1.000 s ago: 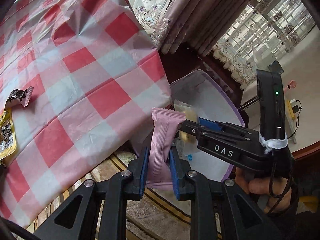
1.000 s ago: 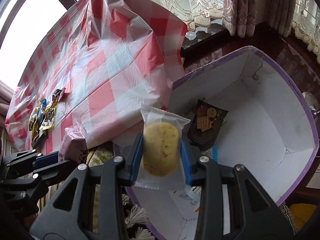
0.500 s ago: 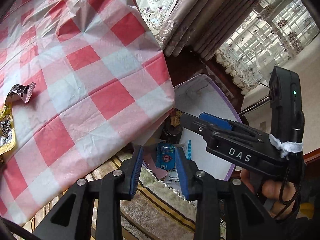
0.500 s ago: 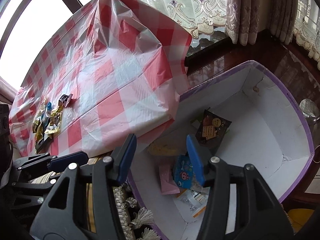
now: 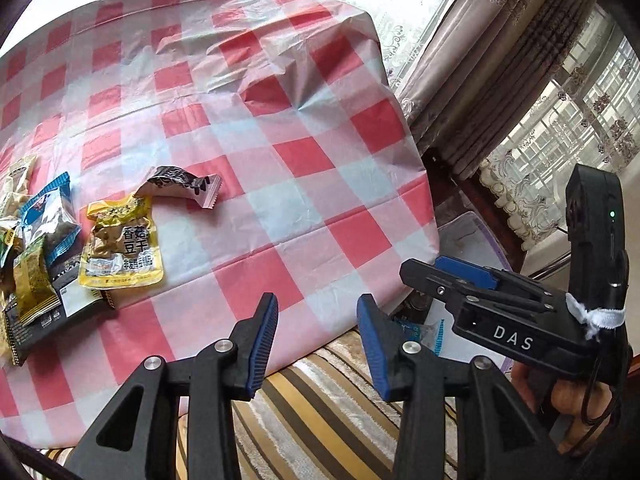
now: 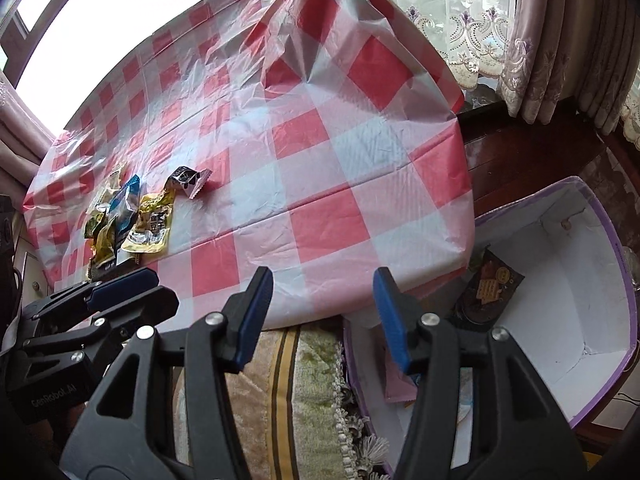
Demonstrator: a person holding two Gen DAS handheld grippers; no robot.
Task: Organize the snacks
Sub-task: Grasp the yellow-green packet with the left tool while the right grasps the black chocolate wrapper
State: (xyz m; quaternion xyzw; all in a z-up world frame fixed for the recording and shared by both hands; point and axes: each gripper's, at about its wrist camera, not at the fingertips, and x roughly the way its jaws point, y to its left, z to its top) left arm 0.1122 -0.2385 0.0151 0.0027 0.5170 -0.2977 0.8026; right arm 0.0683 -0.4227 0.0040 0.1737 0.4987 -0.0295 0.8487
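A red-and-white checked cloth [image 6: 320, 152] is covering the table, its edge hanging over a striped cushion [image 6: 304, 376], with lace curtains [image 6: 472, 20] behind. To the right, below the table's edge, a white box with a purple rim [image 6: 616, 264] is sitting, holding a dark snack packet [image 6: 490, 292] and a pink packet [image 6: 398, 384] partly hidden behind the right tongs [image 6: 323, 312]. The remaining snacks are lying in a heap [image 5: 44, 248] at the table's far left, a yellow pouch [image 5: 122, 248] and a crumpled black-and-silver wrapper [image 5: 182, 184] nearest, well apart from both tongs. The left tongs [image 5: 316, 332] are hanging spread and empty over the cloth's edge, their jaws having just been opening; the right tongs are likewise spread with nothing between them. A second ago the left was pinching the pink packet and the right a round biscuit over the box; both are now facing the table
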